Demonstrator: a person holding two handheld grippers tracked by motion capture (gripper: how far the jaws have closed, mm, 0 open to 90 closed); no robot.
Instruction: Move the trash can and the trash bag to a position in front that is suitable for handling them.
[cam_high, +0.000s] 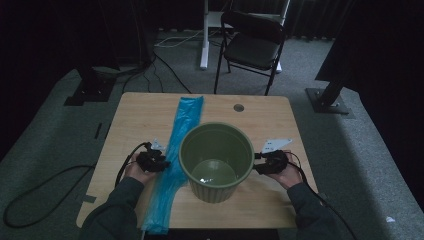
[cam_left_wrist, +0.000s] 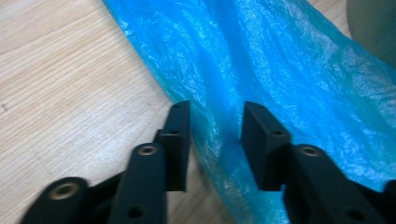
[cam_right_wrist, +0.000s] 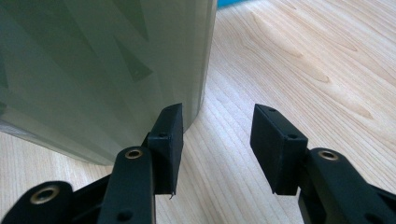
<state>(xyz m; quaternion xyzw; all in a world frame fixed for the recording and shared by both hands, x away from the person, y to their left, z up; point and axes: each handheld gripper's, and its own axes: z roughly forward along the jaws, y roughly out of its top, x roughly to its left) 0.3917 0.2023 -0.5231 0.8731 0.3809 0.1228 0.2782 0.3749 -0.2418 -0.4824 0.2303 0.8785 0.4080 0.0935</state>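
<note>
Nothing underway yet: blue bag (cam_high: 175, 165) lies flat at the green bin's (cam_high: 216, 162) nine o'clock, left gripper (cam_left_wrist: 215, 123) fingers apart over it, right gripper (cam_right_wrist: 217, 128) fingers apart at three o'clock, empty.

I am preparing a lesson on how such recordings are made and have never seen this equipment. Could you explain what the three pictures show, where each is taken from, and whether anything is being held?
A person sits at a wooden table, holding a handheld two-jaw gripper in each hand. The high view looks down from above. The other two come from cameras riding on the grippers. A green bucket stands beside a long blue plastic bag. The left gripper is open over the bag; the right gripper is open beside the bucket's wall. Nothing is held.
</note>
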